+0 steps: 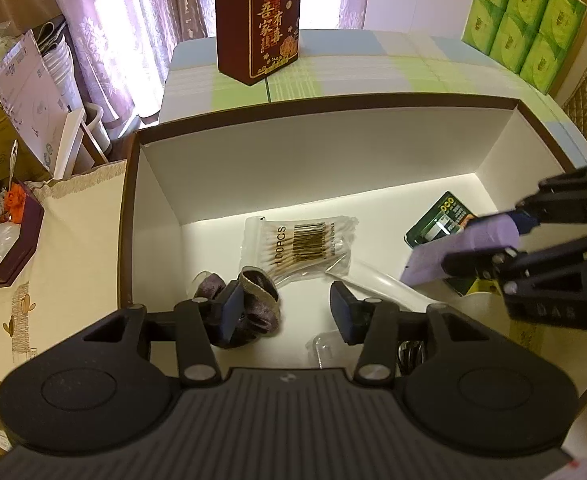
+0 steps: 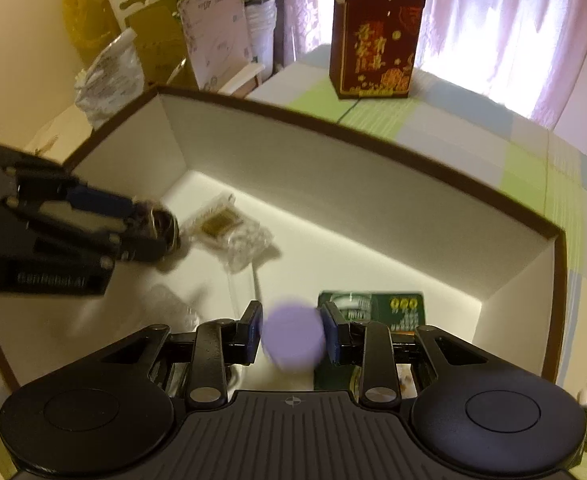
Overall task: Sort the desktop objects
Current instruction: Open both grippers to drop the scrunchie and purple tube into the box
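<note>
Between the right gripper's (image 2: 292, 334) fingers a purple roll (image 2: 293, 336) is sitting clamped; the left gripper (image 1: 287, 308) is hanging wide over the white box (image 1: 305, 160), beside a purple scrunchie (image 1: 253, 308).

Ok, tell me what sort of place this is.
Most likely a lived-in home room, not a lab. Patterned curtains hang over a bright window, a checked tablecloth covers the table, and green tissue packs are stacked at its edge, with household clutter piled alongside.
</note>
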A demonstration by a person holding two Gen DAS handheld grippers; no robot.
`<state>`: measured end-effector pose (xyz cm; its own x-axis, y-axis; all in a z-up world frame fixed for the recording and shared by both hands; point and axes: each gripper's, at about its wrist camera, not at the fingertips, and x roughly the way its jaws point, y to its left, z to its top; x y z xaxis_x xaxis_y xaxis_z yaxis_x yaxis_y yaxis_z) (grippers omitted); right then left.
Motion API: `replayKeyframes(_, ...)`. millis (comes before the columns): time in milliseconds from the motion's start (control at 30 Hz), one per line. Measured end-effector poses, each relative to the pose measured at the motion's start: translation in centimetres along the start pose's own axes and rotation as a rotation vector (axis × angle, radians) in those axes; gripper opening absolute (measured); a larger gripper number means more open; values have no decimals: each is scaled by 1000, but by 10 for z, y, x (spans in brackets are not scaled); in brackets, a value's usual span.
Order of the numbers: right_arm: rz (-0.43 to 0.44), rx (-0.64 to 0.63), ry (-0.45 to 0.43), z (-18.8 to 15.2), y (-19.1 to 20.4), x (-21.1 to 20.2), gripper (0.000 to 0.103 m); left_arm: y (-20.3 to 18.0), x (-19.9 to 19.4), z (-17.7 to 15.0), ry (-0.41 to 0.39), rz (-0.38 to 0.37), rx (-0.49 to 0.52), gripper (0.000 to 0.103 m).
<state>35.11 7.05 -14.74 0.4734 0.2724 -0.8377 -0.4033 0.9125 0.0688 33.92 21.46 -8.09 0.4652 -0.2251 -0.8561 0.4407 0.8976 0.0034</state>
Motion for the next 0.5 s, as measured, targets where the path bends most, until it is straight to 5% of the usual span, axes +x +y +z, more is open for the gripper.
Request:
replayKeyframes(300, 21, 25, -27, 7, -10, -7, 34, -4, -3, 0, -7, -16, -6, 46)
replayKeyframes(367, 13, 25, -24, 5, -12, -10, 52, -5, -3, -1, -7, -16, -5, 47)
replayKeyframes(500, 4, 25, -31, -1, -14, -16, 67, -7, -2, 0, -3, -18, -6, 48)
